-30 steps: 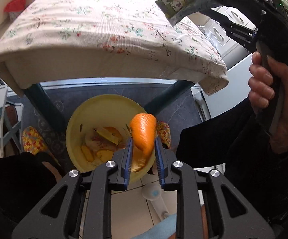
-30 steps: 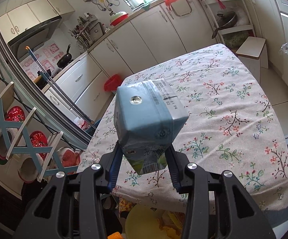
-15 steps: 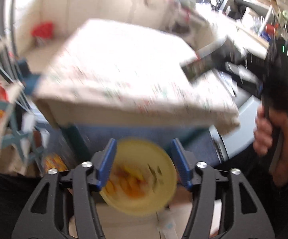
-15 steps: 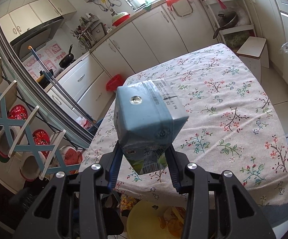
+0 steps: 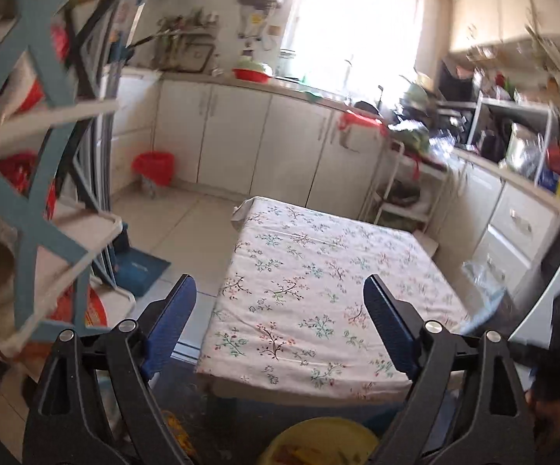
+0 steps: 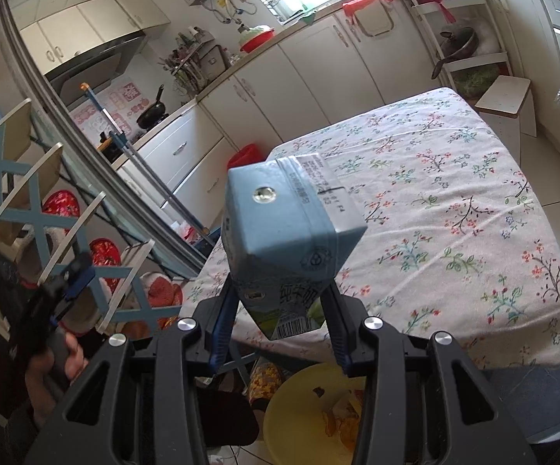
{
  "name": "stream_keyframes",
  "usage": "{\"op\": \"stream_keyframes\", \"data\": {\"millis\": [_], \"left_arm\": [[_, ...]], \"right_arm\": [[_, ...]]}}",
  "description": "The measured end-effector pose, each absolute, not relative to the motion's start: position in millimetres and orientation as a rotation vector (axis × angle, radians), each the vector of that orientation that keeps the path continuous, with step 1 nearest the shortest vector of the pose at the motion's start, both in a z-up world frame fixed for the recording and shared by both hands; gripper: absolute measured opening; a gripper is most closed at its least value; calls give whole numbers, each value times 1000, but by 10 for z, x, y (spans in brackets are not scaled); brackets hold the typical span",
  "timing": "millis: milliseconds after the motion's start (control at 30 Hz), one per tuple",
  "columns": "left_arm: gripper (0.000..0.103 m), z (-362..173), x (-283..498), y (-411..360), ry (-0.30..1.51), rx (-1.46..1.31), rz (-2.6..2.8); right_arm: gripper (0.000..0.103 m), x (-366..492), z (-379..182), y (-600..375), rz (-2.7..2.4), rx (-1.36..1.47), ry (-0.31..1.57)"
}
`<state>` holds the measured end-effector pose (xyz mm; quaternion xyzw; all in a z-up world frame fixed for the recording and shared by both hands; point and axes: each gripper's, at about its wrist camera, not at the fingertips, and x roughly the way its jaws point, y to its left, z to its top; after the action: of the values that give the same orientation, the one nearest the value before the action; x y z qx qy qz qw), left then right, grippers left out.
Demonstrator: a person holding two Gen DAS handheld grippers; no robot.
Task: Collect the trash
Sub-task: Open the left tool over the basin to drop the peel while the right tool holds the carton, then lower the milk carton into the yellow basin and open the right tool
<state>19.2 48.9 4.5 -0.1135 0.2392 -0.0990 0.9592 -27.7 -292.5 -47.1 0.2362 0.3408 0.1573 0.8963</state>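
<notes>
The left gripper (image 5: pixel 280 321) has its jaws opening wide with nothing between them — beyond its blue fingers (image 5: pixel 171 317) lies the table (image 5: pixel 318 283) under a floral cloth, and below and just ahead of the fingertips sits the rim of a yellow bin (image 5: pixel 318 432) with orange peel scraps inside. The right gripper (image 6: pixel 278 321) is partly closed on a blue milk carton (image 6: pixel 284 232), its pads pressing the carton's lower sides, the carton standing up past the fingertips. Beneath these fingers the same yellow bin (image 6: pixel 299 407) shows on the floor, by the table's near edge.
</notes>
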Motion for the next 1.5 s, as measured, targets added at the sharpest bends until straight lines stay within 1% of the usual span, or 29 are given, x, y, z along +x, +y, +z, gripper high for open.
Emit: {"op": "stream_keyframes", "data": {"millis": [500,767,833,900,967,1000,1267,1367,1433,1500], "left_arm": [[85,-100,192,579,476,-300,-206],[88,-113,189,605,479,-325,-206],[88,-118,198,605,481,-330,-208],[88,-124,209,610,484,-335,-209],[88,-133,227,621,487,-343,-210],[88,-136,232,625,488,-346,-211],[89,-157,249,651,493,-370,-215],[90,-157,253,649,493,-373,-216],[91,-162,256,647,496,-371,-216],[93,-157,258,631,500,-370,-215]], "right_arm": [[42,-540,-686,-2279,464,307,847],[43,-491,-933,-2044,471,198,987],[45,-461,-1082,-2003,459,168,1062],[46,-445,-1155,-1979,449,150,1093],[52,-426,-1174,-1981,447,146,1103],[54,-421,-1180,-1981,442,143,1104],[57,-406,-1153,-2012,425,144,1081],[61,-405,-1009,-2090,398,175,1003],[67,-411,-857,-2171,356,188,925],[71,-413,-715,-2242,302,186,854]]}}
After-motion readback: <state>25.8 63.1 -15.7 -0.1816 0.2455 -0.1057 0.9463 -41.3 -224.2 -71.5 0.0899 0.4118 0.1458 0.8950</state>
